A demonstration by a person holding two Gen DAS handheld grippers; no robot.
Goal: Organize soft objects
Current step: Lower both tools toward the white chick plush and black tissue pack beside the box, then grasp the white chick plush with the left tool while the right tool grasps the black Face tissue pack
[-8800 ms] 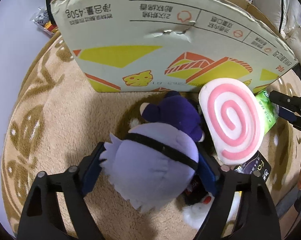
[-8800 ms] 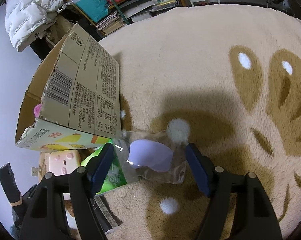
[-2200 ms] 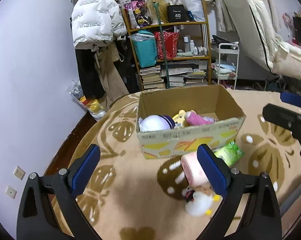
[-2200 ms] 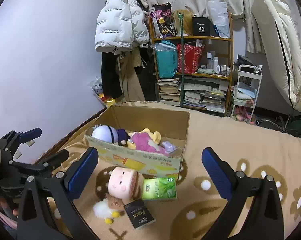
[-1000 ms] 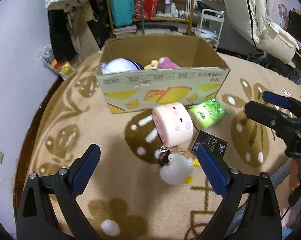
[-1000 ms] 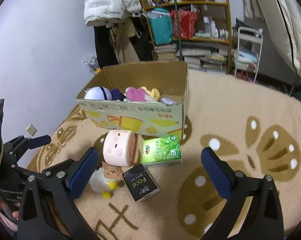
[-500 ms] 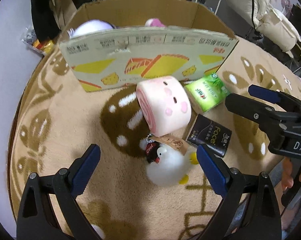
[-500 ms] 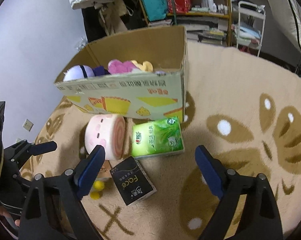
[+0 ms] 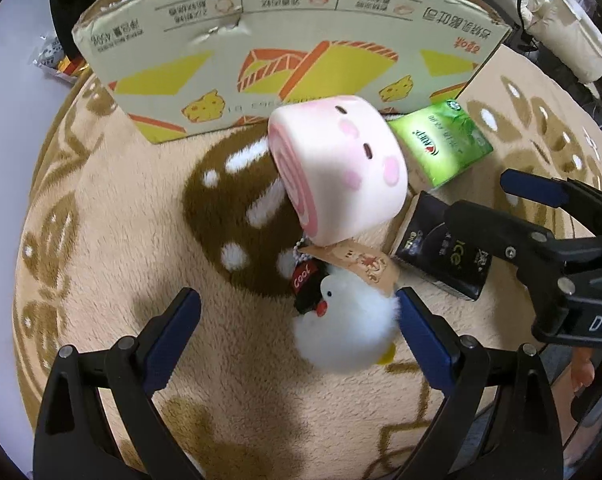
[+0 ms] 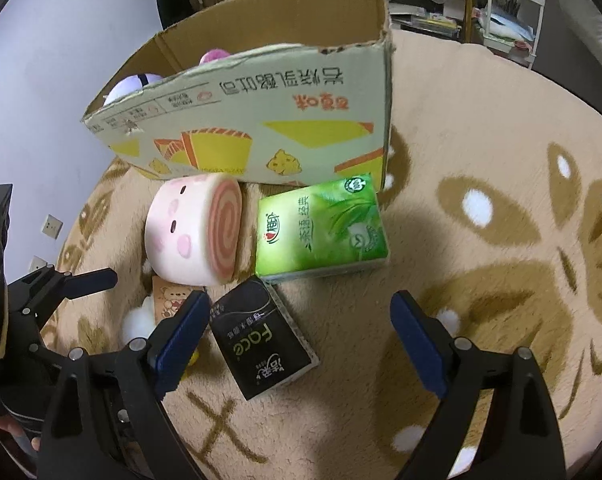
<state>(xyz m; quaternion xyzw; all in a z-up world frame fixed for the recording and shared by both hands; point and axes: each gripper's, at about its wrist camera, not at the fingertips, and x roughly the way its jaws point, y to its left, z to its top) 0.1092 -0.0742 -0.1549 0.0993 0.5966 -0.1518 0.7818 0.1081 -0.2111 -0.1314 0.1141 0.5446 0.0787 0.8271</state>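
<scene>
- The left gripper (image 9: 299, 322) hangs low over the carpet (image 9: 113, 240) with its jaws spread wide and holding nothing; the white fluffy duck toy (image 9: 343, 330) lies between them, close against the right blue pad.
- The duck toy is in front of the cardboard box (image 9: 289, 46), well apart from it, with a black tag marked "cool" (image 9: 303, 278) at its head and a beige paper tag (image 9: 359, 266) over its top.
- The right gripper (image 10: 299, 346) also has its jaws wide apart and empty; the black "Face" tissue pack (image 10: 261, 338) lies flat on the carpet between them, nearer to the left pad.
- In the left wrist view, one finger of the right gripper reaches over this black pack.
- The pink roll-cake plush (image 9: 339, 170) with a small face lies on its side, between the duck toy and the cardboard box; its far end is just beside the box's front wall, and its near edge rests over the beige tag.
- The green tissue pack (image 10: 321, 228) lies flat, just beside the roll-cake plush and near the right front corner of the box; I cannot tell if it touches the box.
- Inside the box, a lilac round plush (image 10: 131, 82) and a pink plush (image 10: 215, 56) show above the front wall.
- Behind the box, a shelf with books (image 10: 425, 4) stands against the wall.
</scene>
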